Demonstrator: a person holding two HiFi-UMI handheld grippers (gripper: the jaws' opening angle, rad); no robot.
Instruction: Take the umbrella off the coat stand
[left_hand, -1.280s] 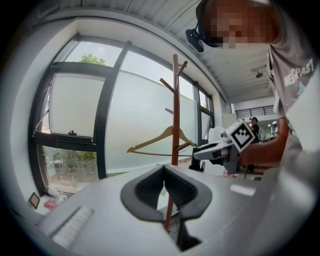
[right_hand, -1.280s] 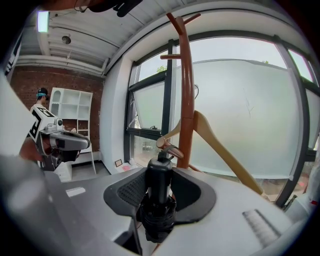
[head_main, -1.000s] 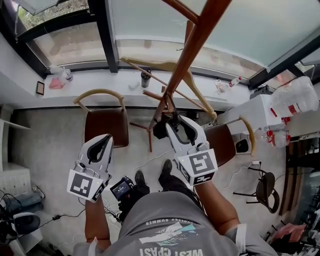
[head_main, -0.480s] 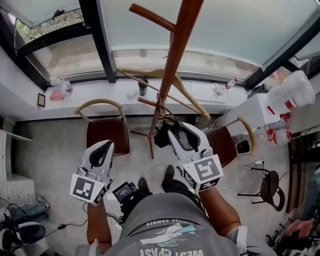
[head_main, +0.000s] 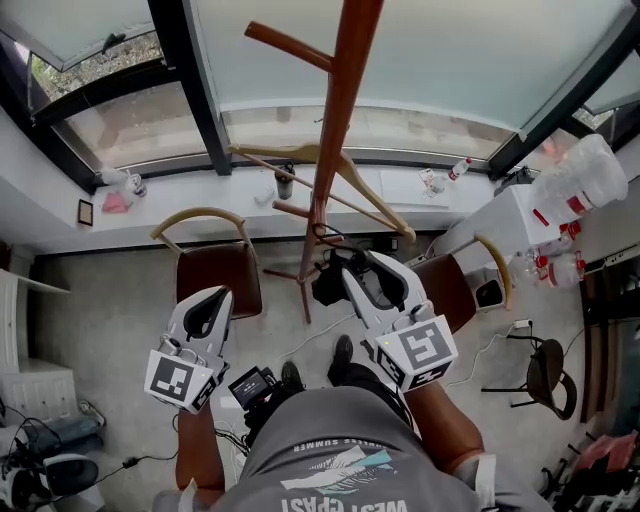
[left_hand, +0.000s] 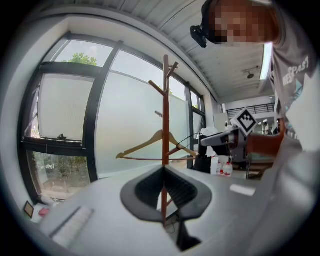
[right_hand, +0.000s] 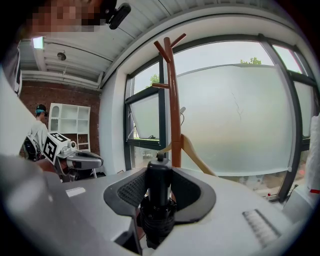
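Observation:
The brown wooden coat stand (head_main: 335, 130) rises right in front of me, with a pale wooden hanger (head_main: 300, 155) on one of its pegs. My right gripper (head_main: 372, 282) is shut on a black folded umbrella (head_main: 328, 284), which hangs close beside the pole. A thin strap (head_main: 328, 236) runs from the umbrella up to a low peg. In the right gripper view the umbrella's handle (right_hand: 158, 187) stands upright between the pads. My left gripper (head_main: 207, 312) hovers lower at the left, away from the stand, its jaws together on nothing. The pole (left_hand: 165, 115) shows in line with them in the left gripper view.
Two brown chairs (head_main: 215, 272) (head_main: 450, 285) stand on either side of the stand's base. A window sill (head_main: 200, 195) behind holds a cup and small items. A white table (head_main: 520, 225) with plastic bottles is at the right. Cables lie on the floor.
My right gripper has risen a little with the umbrella, still beside the pole. The left gripper has hardly moved.

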